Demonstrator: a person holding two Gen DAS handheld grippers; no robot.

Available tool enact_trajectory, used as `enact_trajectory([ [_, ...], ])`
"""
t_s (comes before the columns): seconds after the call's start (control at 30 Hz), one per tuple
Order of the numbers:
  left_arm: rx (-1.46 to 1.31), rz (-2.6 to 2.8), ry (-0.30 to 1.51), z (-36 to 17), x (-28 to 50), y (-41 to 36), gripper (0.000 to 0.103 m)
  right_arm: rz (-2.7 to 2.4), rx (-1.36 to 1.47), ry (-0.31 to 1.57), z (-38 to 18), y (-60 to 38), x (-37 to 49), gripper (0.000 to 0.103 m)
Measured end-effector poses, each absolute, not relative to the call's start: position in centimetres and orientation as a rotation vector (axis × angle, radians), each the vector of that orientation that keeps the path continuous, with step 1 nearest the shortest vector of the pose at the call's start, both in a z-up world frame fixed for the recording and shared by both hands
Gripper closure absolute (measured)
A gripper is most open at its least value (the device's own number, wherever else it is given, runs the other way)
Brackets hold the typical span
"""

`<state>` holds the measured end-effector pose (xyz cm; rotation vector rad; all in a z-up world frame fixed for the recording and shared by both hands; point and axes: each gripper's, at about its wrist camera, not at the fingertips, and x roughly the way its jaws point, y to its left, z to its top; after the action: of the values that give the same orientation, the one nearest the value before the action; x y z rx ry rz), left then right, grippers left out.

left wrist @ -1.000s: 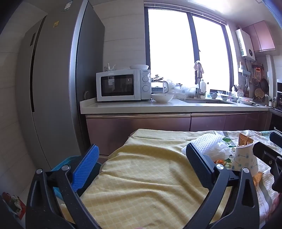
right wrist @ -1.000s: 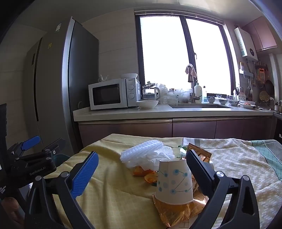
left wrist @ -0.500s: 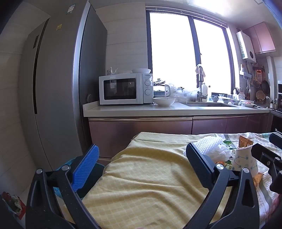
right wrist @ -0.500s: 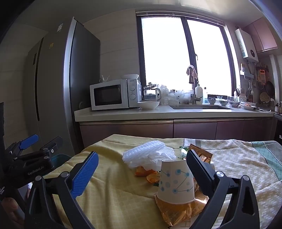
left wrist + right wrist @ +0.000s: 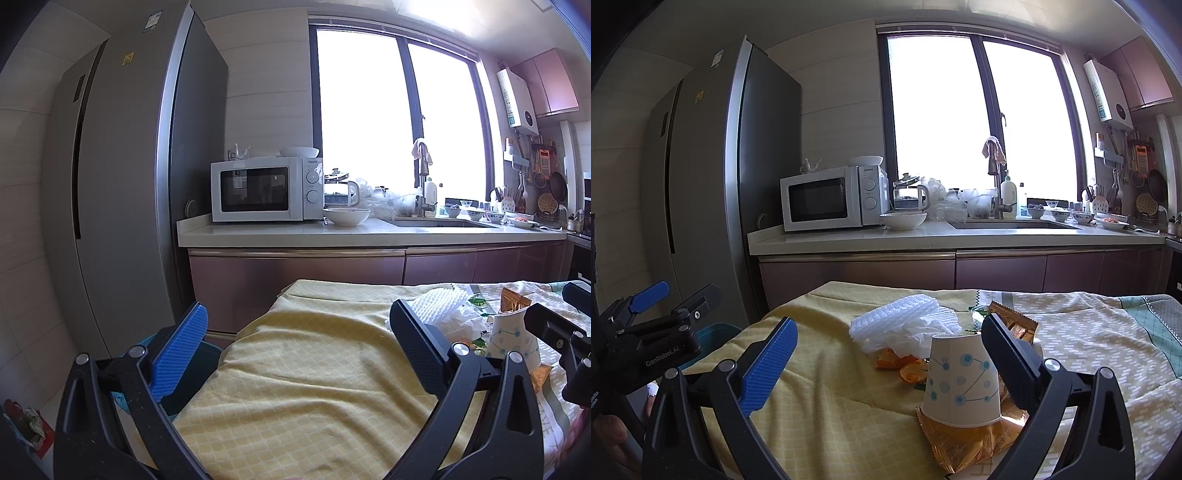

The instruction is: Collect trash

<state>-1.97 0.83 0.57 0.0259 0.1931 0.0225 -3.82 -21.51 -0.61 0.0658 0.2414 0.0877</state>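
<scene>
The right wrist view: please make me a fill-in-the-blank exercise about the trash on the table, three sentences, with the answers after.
1. The white paper cup with blue dots stands ____ down on the crinkled golden foil wrapper.
2. The right gripper has its jaws ____ and holds nothing.
3. The white foam netting lies on the ____ tablecloth.

Answers: upside; open; yellow

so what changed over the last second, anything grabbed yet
Nothing grabbed. Both views drifted slightly: the right gripper eased a little closer to the upturned cup, and the left gripper shifted slightly over the cloth. Both stayed open; cup, wrapper and foam net unmoved.
</scene>
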Motion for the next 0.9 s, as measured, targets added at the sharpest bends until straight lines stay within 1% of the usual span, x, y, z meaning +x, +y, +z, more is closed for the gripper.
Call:
enact_trajectory([
  [0.9, 0.025, 0.031, 0.2, 0.53, -1.94, 0.79, 0.006, 0.094, 0.077, 0.245, -0.94, -21.67, -3.63, 0.007],
])
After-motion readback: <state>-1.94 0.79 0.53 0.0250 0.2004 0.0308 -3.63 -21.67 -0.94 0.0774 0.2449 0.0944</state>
